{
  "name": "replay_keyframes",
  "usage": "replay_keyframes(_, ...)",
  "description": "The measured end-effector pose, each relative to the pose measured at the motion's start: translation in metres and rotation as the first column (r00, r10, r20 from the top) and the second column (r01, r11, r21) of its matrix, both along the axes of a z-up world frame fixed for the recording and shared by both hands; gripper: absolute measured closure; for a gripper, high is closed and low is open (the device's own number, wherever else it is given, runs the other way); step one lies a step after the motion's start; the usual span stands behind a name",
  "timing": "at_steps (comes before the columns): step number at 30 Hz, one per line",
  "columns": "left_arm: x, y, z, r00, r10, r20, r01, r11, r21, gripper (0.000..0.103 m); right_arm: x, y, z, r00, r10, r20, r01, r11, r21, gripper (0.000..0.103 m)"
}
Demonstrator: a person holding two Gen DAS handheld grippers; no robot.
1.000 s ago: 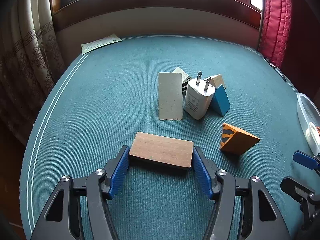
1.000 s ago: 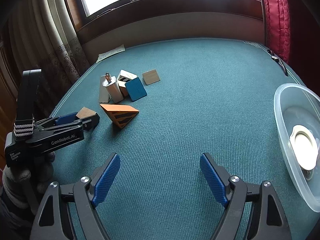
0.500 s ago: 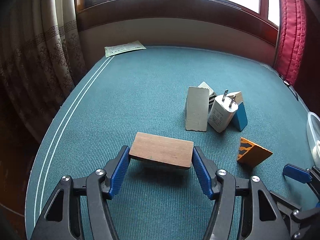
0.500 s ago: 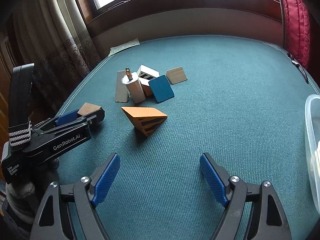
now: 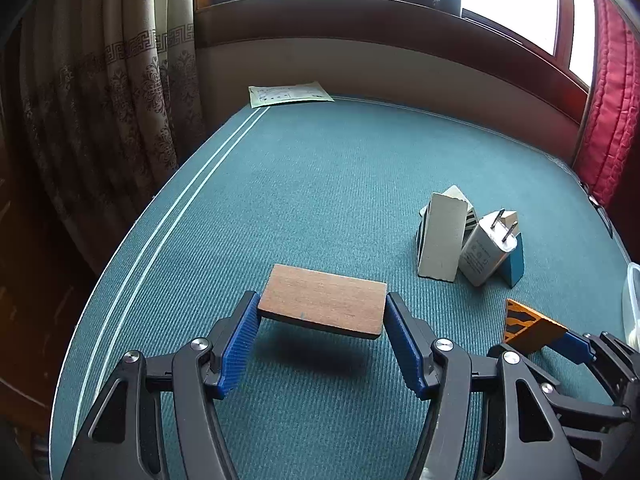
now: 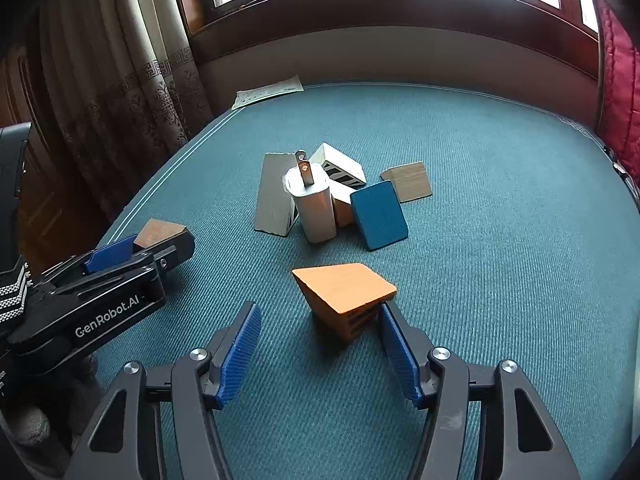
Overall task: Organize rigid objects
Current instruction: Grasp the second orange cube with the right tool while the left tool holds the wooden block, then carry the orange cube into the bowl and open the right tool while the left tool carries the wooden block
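Observation:
My left gripper (image 5: 322, 344) is shut on a flat brown wooden block (image 5: 325, 299) and holds it above the teal table; a shadow lies under it. The block also shows in the right wrist view (image 6: 159, 233). My right gripper (image 6: 320, 352) is open around an orange wedge block with black stripes (image 6: 345, 294), which lies on the table; its right finger is close to the wedge. The wedge also shows in the left wrist view (image 5: 528, 326). Behind it is a cluster: a white charger plug (image 6: 313, 204), a grey slab (image 6: 274, 194), a blue block (image 6: 379, 214) and a tan block (image 6: 408, 181).
A paper sheet (image 5: 288, 94) lies at the table's far left corner. A clear plastic container's rim (image 5: 631, 300) shows at the right edge. Curtains hang left; a red curtain (image 5: 612, 120) hangs right. The table edge with white stripes (image 5: 168, 220) runs along the left.
My left gripper has lifted the brown block off the table and drawn back left. My right gripper has moved left and forward, so the orange wedge now sits between its fingers.

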State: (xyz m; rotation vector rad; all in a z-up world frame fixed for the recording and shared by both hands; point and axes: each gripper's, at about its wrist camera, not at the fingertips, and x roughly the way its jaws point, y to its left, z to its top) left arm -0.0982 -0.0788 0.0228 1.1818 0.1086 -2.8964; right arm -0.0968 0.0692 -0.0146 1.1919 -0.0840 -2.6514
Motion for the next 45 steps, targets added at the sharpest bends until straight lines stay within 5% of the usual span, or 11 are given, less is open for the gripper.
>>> replay_keyframes(8, 0.002, 0.003, 0.0, 1.0, -0.012, 0.0, 0.012, 1.0, -0.003, 0.039, -0.012, 0.0, 0.0, 0.999, -0.034, -0.016, 0.035, 0.998, 0.058, 0.066)
replay_keyframes(14, 0.0, 0.006, -0.001, 1.0, -0.019, 0.0, 0.019, 1.0, -0.011, 0.039, -0.009, 0.004, 0.0, 0.999, -0.031, -0.019, 0.032, 0.998, 0.056, 0.071)
replay_keyframes(45, 0.015, 0.031, 0.001, 0.998, -0.064, 0.001, 0.064, 0.996, -0.064, 0.039, 0.045, 0.064, 0.027, 0.991, -0.124, -0.052, 0.122, 0.992, -0.031, 0.072)
